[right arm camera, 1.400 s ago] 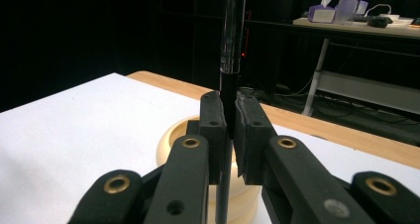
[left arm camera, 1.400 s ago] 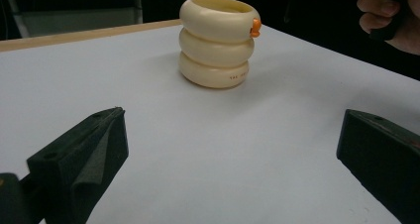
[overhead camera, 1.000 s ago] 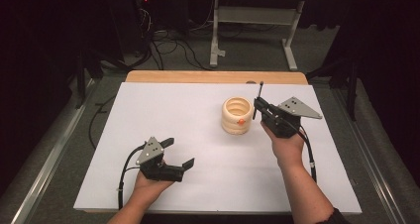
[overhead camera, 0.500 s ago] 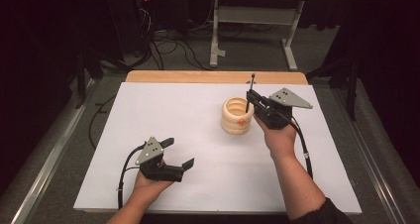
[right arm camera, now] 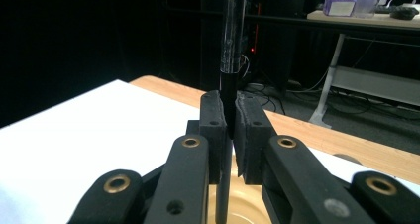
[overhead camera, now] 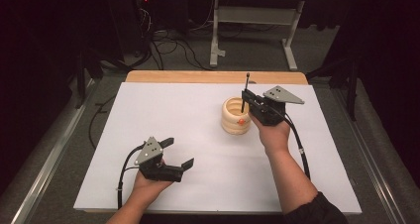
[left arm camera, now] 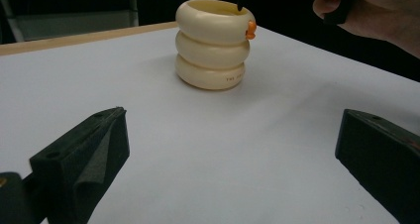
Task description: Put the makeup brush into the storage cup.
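Note:
A cream holder (overhead camera: 234, 119) made of three stacked rings stands on the white sheet, right of the middle. A small orange piece (overhead camera: 241, 121) sits at its rim. My right gripper (overhead camera: 244, 101) is shut on a thin black pen (overhead camera: 246, 87), held upright with its lower end dipping into the holder's mouth. The right gripper view shows the pen (right arm camera: 232, 60) pinched between the pads (right arm camera: 213, 127), with the holder (right arm camera: 247, 206) just below. My left gripper (overhead camera: 178, 153) rests open on the sheet at the near left, nothing between its jaws. It faces the holder (left arm camera: 212, 45) and its orange piece (left arm camera: 250, 29).
The white sheet (overhead camera: 173, 110) covers the table, with a wooden edge (overhead camera: 198, 77) showing along the far side. Beyond the table are a desk frame (overhead camera: 252, 30) and cables on the floor. A hand (left arm camera: 376, 11) shows at the top right of the left gripper view.
My right gripper has carried the pen left and away from me, up to the holder, and its lower end now sits inside the mouth. The left gripper has not moved.

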A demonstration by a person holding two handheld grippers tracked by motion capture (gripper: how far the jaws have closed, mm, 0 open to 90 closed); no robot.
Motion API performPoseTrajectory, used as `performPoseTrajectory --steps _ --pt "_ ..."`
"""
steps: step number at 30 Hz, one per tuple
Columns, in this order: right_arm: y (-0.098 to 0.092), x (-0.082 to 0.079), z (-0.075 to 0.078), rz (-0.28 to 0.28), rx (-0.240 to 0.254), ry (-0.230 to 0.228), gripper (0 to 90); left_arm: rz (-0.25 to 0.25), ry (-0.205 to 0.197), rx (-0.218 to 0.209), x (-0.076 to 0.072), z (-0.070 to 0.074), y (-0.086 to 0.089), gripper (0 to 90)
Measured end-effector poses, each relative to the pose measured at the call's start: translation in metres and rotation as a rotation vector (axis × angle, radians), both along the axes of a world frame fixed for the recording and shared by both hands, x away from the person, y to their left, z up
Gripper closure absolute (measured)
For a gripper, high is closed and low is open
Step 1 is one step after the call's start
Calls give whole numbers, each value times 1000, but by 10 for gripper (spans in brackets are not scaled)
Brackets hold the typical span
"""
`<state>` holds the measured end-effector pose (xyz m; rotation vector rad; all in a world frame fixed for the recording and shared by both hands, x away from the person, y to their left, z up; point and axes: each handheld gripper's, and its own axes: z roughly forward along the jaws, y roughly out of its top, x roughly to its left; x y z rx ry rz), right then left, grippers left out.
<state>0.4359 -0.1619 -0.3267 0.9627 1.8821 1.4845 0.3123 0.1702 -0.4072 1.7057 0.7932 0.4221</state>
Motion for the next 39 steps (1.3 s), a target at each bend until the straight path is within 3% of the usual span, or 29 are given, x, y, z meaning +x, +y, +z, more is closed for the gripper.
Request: performPoseTrajectory --steps 39 --pt "1 12 -38 -7 -46 106 860 -11 -5 1 -2 1 0 19"
